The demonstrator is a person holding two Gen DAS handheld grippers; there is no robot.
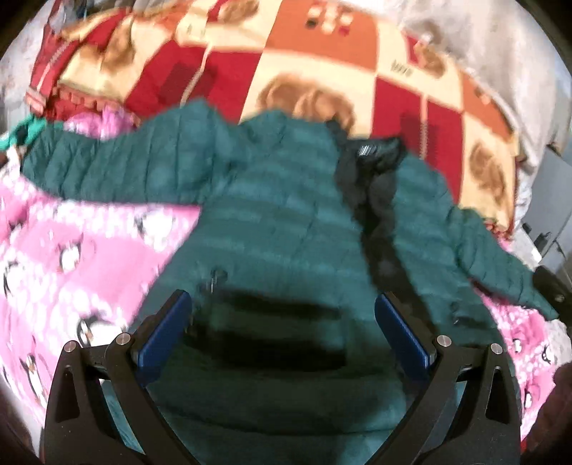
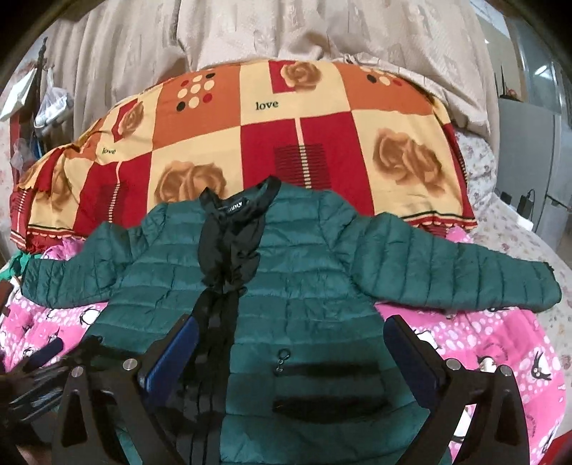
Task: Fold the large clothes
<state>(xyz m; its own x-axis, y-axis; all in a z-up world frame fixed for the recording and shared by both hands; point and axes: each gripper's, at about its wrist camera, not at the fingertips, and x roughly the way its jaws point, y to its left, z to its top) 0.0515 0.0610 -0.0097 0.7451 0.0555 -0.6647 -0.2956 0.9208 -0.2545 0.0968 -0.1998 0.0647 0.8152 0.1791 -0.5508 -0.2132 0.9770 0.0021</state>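
A dark green quilted puffer jacket [image 2: 314, 272] lies front-up on the bed with both sleeves spread out. Its black lining and collar [image 2: 232, 221] show down the open front. Two black zip pockets [image 2: 329, 372] sit on its lower half. My right gripper [image 2: 289, 325] hovers over the lower front, open, nothing between its blue pads. In the left wrist view the same jacket [image 1: 271, 214] fills the middle, blurred. My left gripper [image 1: 282, 304] stands open above the pocket area [image 1: 271, 304], gripping nothing. The left gripper's dark frame [image 2: 43, 361] shows at the right wrist view's lower left edge.
Under the jacket lies a pink penguin-print blanket [image 2: 500, 339]. Behind it is a red, orange and cream rose-patterned cover [image 2: 286, 118], then beige curtains [image 2: 250, 32]. A grey cabinet with cables [image 2: 529, 171] stands right. Bags hang at the far left [image 2: 50, 103].
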